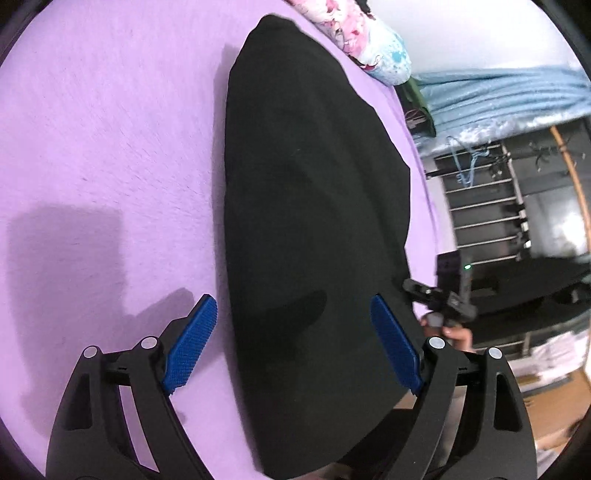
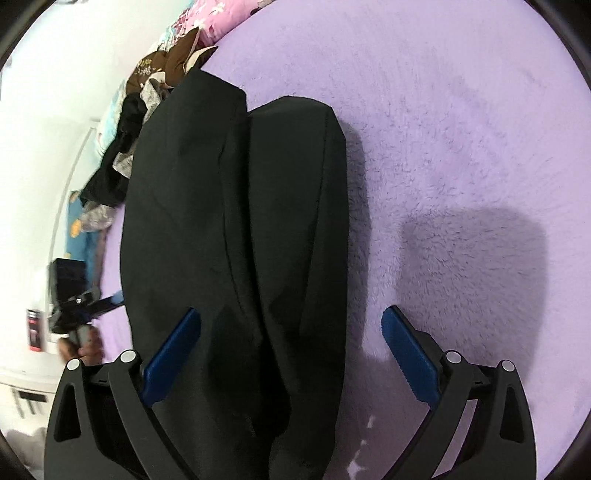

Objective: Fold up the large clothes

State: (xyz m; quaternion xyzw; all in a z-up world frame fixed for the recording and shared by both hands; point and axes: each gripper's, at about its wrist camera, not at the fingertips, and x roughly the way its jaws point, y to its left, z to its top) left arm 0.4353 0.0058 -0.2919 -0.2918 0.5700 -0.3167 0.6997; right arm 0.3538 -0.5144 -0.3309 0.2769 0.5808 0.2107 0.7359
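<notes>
A long black garment (image 1: 314, 221) lies folded lengthwise on the purple fleece bedspread (image 1: 110, 147). My left gripper (image 1: 295, 332) hovers over its near end, open wide. One blue pad is over the bedspread and the other over the cloth's right edge, and neither presses on anything. In the right wrist view the same garment (image 2: 236, 240) shows as two long lobes side by side. My right gripper (image 2: 291, 350) is open above it, straddling the near end without touching. Each view catches the other gripper at its side: the right gripper (image 1: 410, 286) and the left gripper (image 2: 110, 299), each held by a hand.
Floral bedding (image 1: 354, 33) lies at the far end of the bed, with a blue blanket (image 1: 498, 92) and a metal rack (image 1: 487, 206) beyond the edge. A heap of clothes (image 2: 118, 147) and a brown cushion (image 2: 166, 62) lie by the white wall.
</notes>
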